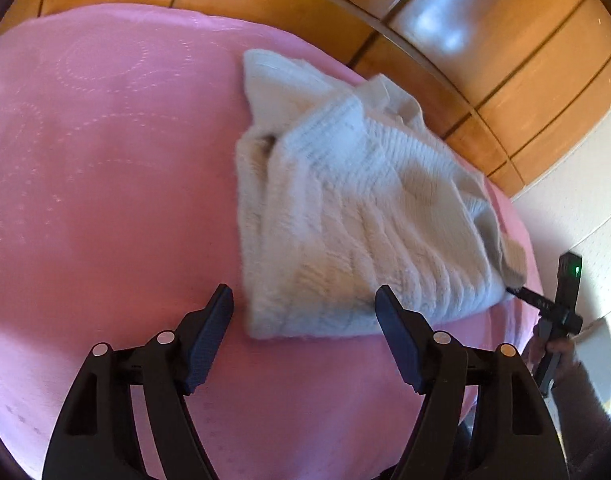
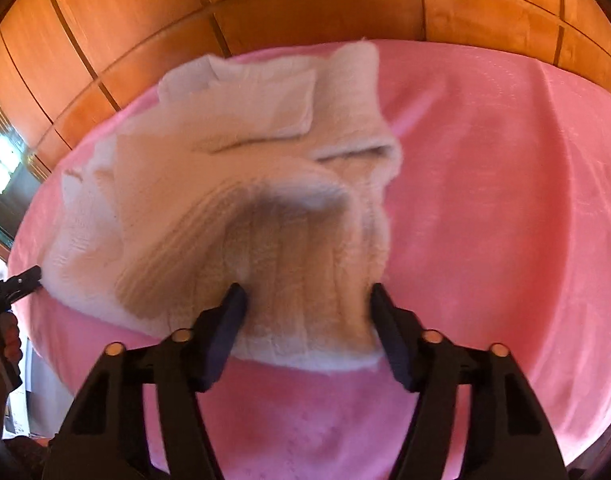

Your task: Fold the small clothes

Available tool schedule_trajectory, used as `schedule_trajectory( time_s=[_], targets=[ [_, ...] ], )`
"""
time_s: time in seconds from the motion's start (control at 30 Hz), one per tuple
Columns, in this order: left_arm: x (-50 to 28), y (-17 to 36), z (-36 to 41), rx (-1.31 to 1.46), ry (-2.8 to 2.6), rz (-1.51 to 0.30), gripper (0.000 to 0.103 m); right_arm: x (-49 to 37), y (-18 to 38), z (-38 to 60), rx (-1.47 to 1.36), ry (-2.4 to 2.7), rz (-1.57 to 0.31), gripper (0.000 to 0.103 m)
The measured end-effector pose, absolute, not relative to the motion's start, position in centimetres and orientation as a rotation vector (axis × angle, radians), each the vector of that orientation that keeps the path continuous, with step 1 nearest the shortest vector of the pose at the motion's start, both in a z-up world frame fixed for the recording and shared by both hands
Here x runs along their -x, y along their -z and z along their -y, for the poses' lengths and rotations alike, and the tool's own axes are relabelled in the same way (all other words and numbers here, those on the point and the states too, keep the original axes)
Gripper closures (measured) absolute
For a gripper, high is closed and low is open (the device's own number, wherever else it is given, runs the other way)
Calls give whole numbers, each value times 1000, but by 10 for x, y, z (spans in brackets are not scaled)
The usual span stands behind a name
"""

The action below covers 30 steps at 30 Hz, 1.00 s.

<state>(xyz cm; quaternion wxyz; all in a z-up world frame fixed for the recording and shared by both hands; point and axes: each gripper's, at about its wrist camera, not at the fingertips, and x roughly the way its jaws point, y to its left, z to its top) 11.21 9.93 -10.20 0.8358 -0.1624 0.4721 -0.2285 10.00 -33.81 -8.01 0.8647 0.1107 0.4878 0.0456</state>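
White knit sweater [image 1: 345,216] on pink cover [image 1: 105,180]; left hand-held gripper [image 1: 303,304] spread wide at its near edge.

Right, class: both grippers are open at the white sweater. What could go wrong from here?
1. The sweater lies bunched in layers between the open fingers of the right gripper; closing may pinch several.
2. Its far end reaches the edge of the pink cover by the wooden panels; a tug might slide it off.
3. The loosely folded part on top could fall open.

A pink bedspread [image 1: 105,160] lies before orange wooden panels [image 2: 305,8].
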Motion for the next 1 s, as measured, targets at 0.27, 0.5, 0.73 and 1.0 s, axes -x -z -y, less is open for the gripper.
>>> schedule_trajectory(
  time_s=[0.27,0.5,0.73,1.0],
  targets=[
    [-96,99,-94,292,505,-1032,88,-80,63,326,-307,-140,-993,85],
    [-58,90,-123,328,537,-1048,89,-41,49,323,-441,-200,-972,86],
    [-12,87,-136,261,468,-1069,81,-4,55,314,-271,-104,-1053,64],
    [-35,63,-135,176,418,-947,43,-11,37,247,367,-50,-906,27]
  ],
)
